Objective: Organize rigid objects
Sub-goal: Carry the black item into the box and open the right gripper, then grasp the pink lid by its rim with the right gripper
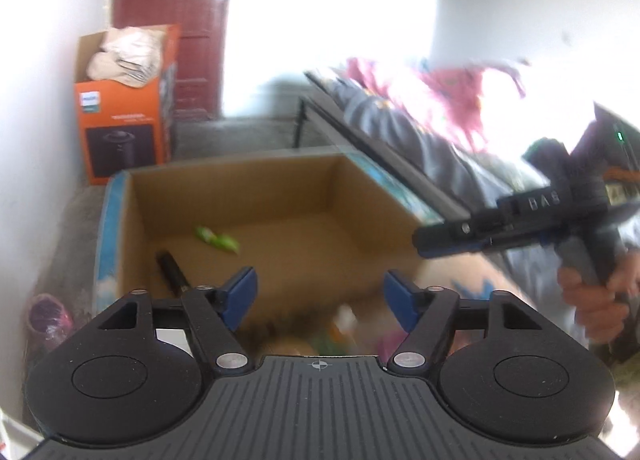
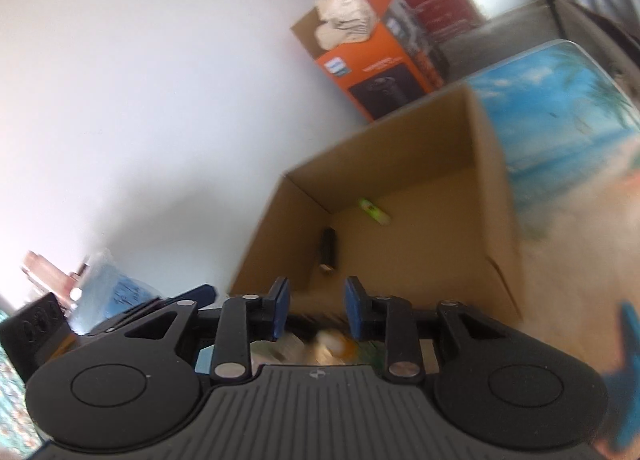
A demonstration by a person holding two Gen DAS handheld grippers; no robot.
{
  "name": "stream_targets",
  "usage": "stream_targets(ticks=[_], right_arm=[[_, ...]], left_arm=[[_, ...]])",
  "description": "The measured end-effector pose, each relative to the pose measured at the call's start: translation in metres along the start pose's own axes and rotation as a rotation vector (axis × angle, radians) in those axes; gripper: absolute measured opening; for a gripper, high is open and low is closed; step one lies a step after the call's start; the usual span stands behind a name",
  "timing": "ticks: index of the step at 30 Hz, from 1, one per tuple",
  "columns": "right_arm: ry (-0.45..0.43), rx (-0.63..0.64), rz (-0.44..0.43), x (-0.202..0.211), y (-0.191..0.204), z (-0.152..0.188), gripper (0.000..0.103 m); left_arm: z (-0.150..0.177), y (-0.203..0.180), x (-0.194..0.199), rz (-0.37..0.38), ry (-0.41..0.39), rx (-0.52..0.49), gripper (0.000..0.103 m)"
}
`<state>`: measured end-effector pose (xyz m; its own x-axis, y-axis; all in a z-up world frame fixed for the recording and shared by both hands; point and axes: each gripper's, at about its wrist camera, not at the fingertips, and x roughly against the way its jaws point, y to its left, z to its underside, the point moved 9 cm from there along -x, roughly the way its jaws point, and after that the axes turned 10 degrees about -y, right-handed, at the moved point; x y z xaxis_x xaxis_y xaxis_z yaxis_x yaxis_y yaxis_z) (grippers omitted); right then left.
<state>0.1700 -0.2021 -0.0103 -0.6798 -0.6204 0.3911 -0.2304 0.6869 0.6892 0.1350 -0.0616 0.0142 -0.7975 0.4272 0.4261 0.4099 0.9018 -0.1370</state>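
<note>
An open cardboard box (image 1: 132,227) stands on a beach-print table; it also shows in the right wrist view (image 2: 496,219). Inside lie a green object (image 1: 218,240) (image 2: 374,211) and a black cylinder (image 1: 172,270) (image 2: 329,250). My left gripper (image 1: 320,296) is open and empty above the box's near edge. My right gripper (image 2: 314,306) is partly open with nothing between its pads, above the box's near corner. The right gripper's body (image 1: 532,215) shows at the right of the left wrist view, held by a hand. Blurred colourful items (image 1: 340,324) lie under the grippers.
An orange product box (image 1: 120,127) with white packing stands by the white wall and a red door (image 1: 176,19). A bed with grey and pink cloth (image 1: 420,119) lies to the right. The beach-print table top (image 2: 560,119) extends right of the box.
</note>
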Motion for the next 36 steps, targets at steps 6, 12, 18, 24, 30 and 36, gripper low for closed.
stream_targets(ticks=[6,12,18,24,30,36], right_arm=[[-0.038,0.023,0.187,0.014,-0.042,0.038,0.043],[-0.019,0.107,0.301,0.006,-0.063,0.065,0.044],[0.016,0.194,0.348,-0.006,-0.073,0.075,0.043],[0.024,0.207,0.316,-0.01,-0.082,0.076,0.037],[0.027,0.226,0.284,-0.012,-0.085,0.075,0.026],[0.026,0.241,0.266,-0.012,-0.085,0.075,0.022]], left_arm=[[0.058,-0.045,-0.018,0.086,0.108,-0.048,0.083],[0.089,-0.089,-0.057,0.112,0.164,-0.198,0.088],[0.1,-0.099,-0.086,0.05,0.178,-0.318,0.088],[0.112,-0.102,-0.098,0.003,0.215,-0.37,0.078],[0.115,-0.098,-0.103,-0.004,0.243,-0.337,0.072],[0.114,-0.097,-0.106,-0.017,0.237,-0.328,0.071]])
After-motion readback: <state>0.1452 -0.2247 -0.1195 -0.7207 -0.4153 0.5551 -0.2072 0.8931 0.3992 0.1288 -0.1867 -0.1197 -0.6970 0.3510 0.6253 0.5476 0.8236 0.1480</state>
